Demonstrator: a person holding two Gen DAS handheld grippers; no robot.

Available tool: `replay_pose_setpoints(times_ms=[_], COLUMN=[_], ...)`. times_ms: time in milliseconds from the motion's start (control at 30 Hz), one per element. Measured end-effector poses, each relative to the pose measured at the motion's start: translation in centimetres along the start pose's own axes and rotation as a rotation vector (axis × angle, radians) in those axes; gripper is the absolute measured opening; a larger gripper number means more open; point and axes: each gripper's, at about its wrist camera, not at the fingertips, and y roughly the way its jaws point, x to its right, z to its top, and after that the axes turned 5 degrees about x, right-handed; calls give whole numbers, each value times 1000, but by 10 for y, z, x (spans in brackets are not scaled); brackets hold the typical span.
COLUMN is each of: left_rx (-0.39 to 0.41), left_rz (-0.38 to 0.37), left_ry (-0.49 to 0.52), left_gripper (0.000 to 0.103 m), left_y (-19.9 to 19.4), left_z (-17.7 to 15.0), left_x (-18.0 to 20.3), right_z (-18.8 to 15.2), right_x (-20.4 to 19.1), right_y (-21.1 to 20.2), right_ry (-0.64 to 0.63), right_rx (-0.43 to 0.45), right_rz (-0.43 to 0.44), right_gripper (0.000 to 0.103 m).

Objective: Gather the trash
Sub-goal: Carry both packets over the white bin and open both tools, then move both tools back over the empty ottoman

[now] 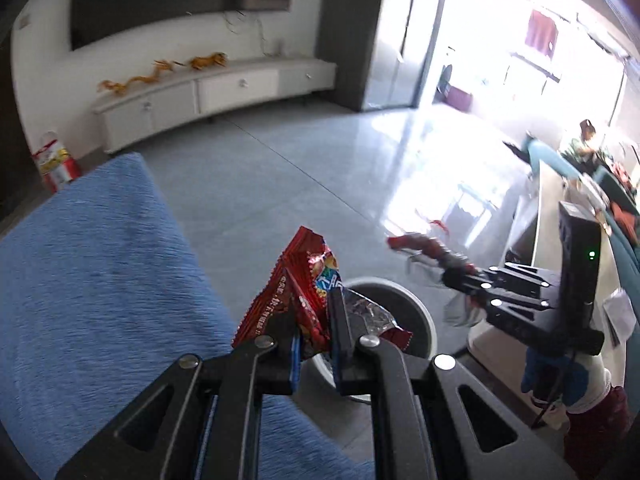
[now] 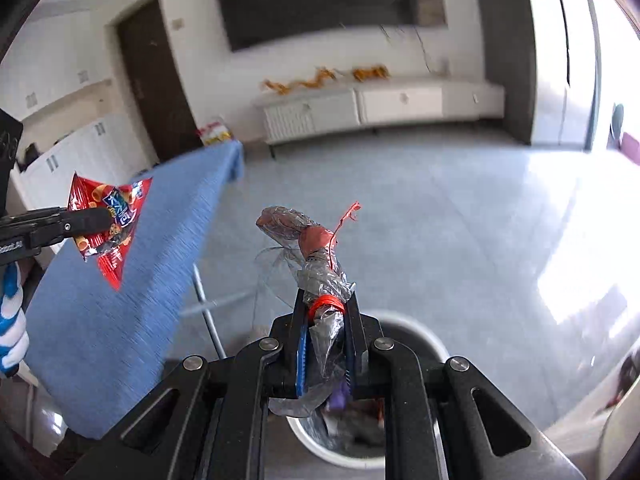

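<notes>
Trash is in both our hands, and the white bin (image 2: 420, 330) on the floor is the landmark for all of it; our left gripper (image 1: 316, 328) is nearly shut, its jaws pinching a crumpled red snack wrapper (image 1: 298, 284) just above the bin's near rim; our right gripper (image 2: 326, 320) is likewise closed down on a clear plastic wrapper (image 2: 316, 256) bound with a red tie, its long axis running up and away from the fingers; the bin mouth sits just beyond and below those fingertips. The right-hand piece looks nearer the bin's centre, though blur makes that uncertain; the left one hangs by the edge beside the blue cloth (image 1: 92, 280). Judging from this, the drop turns on bringing each piece squarely over the opening before the jaws part.
</notes>
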Motion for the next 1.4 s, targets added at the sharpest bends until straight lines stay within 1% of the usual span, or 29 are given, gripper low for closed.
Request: replay_pose_setpoints(times_ms=[100, 233, 367, 500, 533, 567, 633, 667, 733, 767, 800, 867, 1000, 1167, 1333, 1400], left_rx=[-70, -135, -166, -179, -181, -184, -191, -195, -200, -202, -200, -193, -182, -156, -110, -81], left_rz=[-38, -64, -68, -68, -71, -73, -80, -87, -97, -102, -107, -109, -113, -112, -85, -62], left_ry=[18, 21, 38, 36, 32, 29, 20, 17, 14, 12, 9, 5, -2, -18, -34, -37], left_gripper=[11, 11, 13, 14, 14, 14, 14, 15, 17, 24, 32, 38, 39, 40, 43, 48], left_y=[39, 78, 100, 113, 117, 119, 123, 125, 124, 124, 122, 122, 117, 101, 71, 55], left_z=[-4, -8, -14, -17, -17, -17, -18, -19, -20, -21, -21, -21, -18, -16, -16, -17], left_x=[18, 34, 42, 49, 51, 51, 52, 52, 51, 50, 49, 51, 54, 47, 32, 25], right_z=[-20, -39, -53, -64, -63, -65, -70, -70, -72, -73, -73, -74, -72, -64, -50, -42], right_x=[22, 41, 58, 62, 65, 68, 70, 71, 74, 76, 78, 81, 81, 72, 53, 41], right_y=[17, 39, 60, 68, 72, 73, 69, 69, 66, 65, 63, 59, 52, 38, 22, 15], right_ry=[50, 103, 138, 164, 168, 172, 179, 182, 191, 194, 199, 209, 220, 215, 187, 168], right_rx=[-60, -123, -167, -192, -197, -199, -200, -199, -198, -197, -195, -189, -172, -144, -108, -86], right_rz=[-13, -20, -31, -44, -47, -52, -63, -69, -83, -88, -93, -104, -115, -125, -114, -101], right_gripper=[15, 16, 17, 18, 21, 27, 36, 37, 38, 38, 39, 39, 39, 41, 42, 42])
